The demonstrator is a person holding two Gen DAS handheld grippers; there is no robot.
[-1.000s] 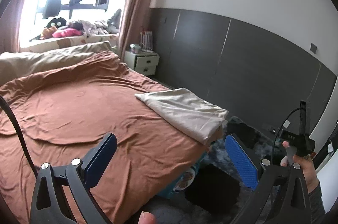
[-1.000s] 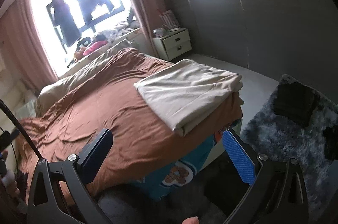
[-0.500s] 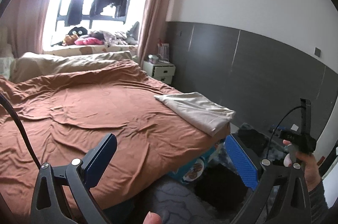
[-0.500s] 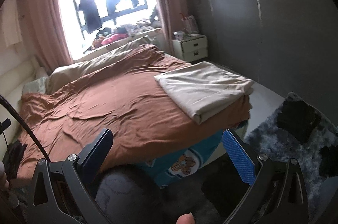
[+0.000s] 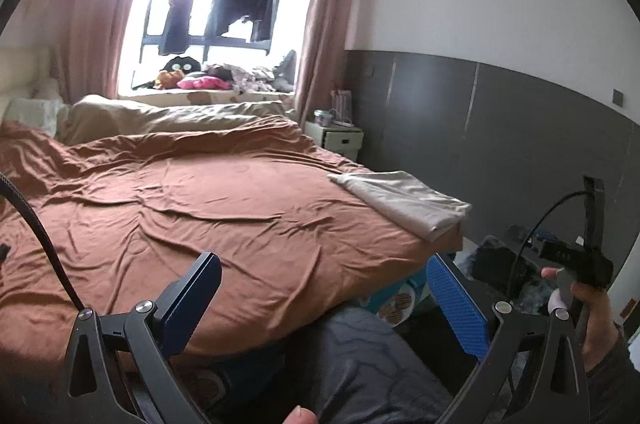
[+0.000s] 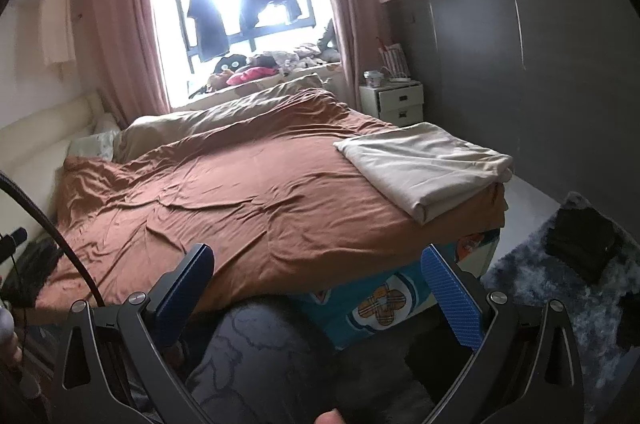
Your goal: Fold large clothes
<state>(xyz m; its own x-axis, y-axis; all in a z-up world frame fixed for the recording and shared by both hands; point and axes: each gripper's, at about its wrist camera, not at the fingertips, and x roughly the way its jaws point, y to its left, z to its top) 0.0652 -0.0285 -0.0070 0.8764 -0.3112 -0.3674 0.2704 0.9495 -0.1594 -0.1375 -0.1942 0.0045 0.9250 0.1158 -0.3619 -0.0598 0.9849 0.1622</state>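
Left hand-held gripper (image 5: pixel 324 300): jaws spread wide, holding nothing, above the foot of the bed (image 5: pixel 224 208).
Right hand-held gripper (image 6: pixel 318 290): likewise wide apart and empty, at the bed's foot.
Folded beige cloth (image 6: pixel 424 164): lay on the bed's near right corner, touching the brown cover.
Left view only: the person's right hand (image 5: pixel 592 308) right of the bed.
Right view only: grey rug (image 6: pixel 560 288) right of the bed, dark clothing (image 6: pixel 584 244) on it.

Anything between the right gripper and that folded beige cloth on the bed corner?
Nothing visible blocks it. The right gripper, jaws open and empty, sits off the bed's near edge. Only bare brown bedspread lies between it and the folded beige cloth at the far right corner.
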